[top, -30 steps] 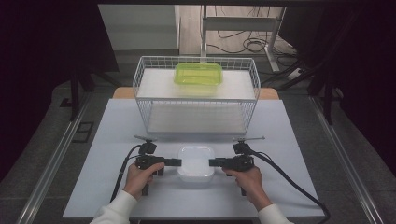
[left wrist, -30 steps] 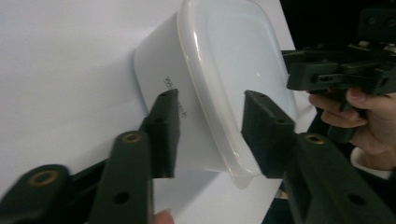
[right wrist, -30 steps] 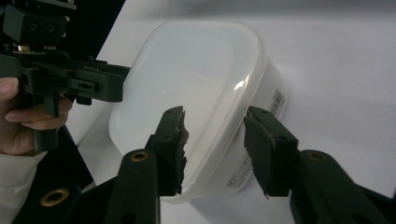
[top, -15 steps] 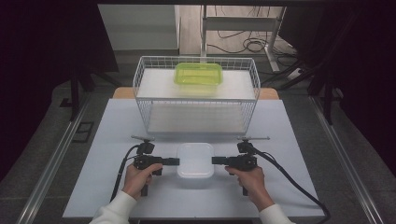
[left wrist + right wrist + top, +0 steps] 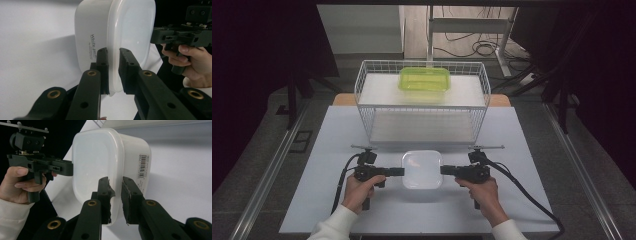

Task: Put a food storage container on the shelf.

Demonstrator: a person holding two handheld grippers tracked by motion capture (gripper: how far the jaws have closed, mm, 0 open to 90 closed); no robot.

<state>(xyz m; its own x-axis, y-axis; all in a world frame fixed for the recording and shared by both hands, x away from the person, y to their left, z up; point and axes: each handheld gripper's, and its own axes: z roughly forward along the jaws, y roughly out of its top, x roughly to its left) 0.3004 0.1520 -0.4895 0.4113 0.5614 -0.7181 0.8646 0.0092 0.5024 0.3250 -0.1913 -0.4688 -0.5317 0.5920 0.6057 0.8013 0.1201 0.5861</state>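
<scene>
White lidded container [image 5: 422, 169] sits on the counter [image 5: 312, 200] near its front edge, about midway between the left and right edges, just in front of the wire basket [image 5: 422, 102].

Change noted: both pairs of tongs have just been closing, each with the container's rim between its jaws. A second ago the jaws stood visibly wider at either side of the box; now they have come in on it. The hands themselves have barely shifted.

Left tongs [image 5: 113, 56]: in the left gripper view the two black jaws pinch the lid rim at the container's left side, pads against the plastic above and below the lip. Gripping the container.

Right tongs [image 5: 115, 185]: same on the opposite side in the right gripper view, jaws clamped over the rim next to the barcode label [image 5: 142, 166]. Gripping the container.

High view shows the box level, spanned between the two tools, still resting on the counter as far as I can judge; no gap under it is discernible.

Reading: the two-sided grasp looks complete, so the box seems ready to be lifted. The basket behind, with a green container [image 5: 424, 82] on its upper tier, is the likely destination. Risk: the hold is on a thin lip only, so uneven lifting could let the box tilt or pop the lid.
</scene>
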